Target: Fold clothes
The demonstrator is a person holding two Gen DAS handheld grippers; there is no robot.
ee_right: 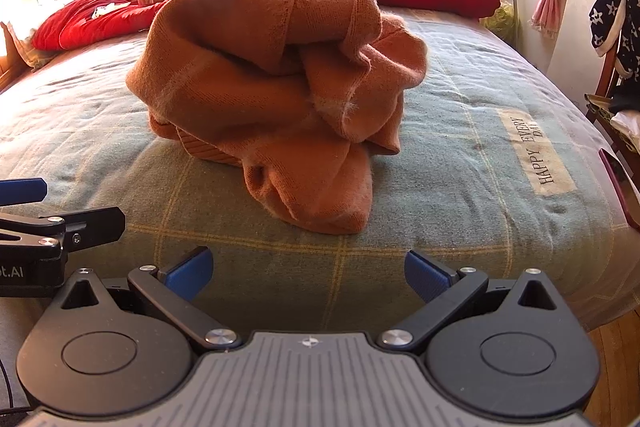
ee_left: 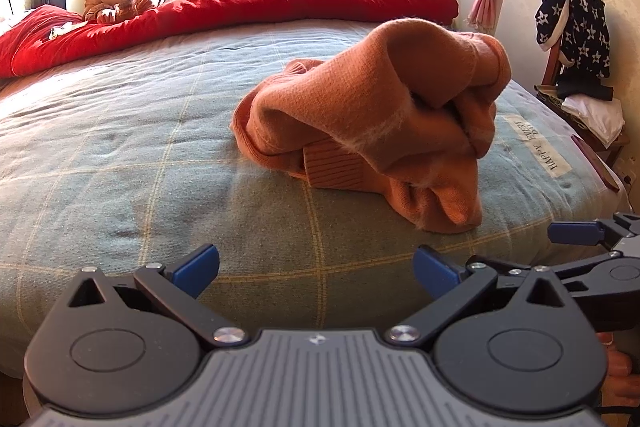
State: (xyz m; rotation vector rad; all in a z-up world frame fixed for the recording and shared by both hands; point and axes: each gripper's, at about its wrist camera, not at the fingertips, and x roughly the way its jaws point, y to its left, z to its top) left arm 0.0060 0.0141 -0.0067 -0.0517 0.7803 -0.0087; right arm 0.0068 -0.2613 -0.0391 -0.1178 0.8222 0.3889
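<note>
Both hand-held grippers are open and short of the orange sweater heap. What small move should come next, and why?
Probably bring the right hand-held gripper forward to pinch the near drooping fold of the orange sweater. The sweater sits crumpled on the plaid bedspread, nothing is held, and that fold lies nearest the right one; the left hand-held gripper sits off to its side.

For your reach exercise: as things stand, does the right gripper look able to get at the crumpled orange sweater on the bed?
Probably yes. The right gripper is open and points at the orange sweater, with only bare bedspread between them. The left gripper sits off to the side, out of the way.
</note>
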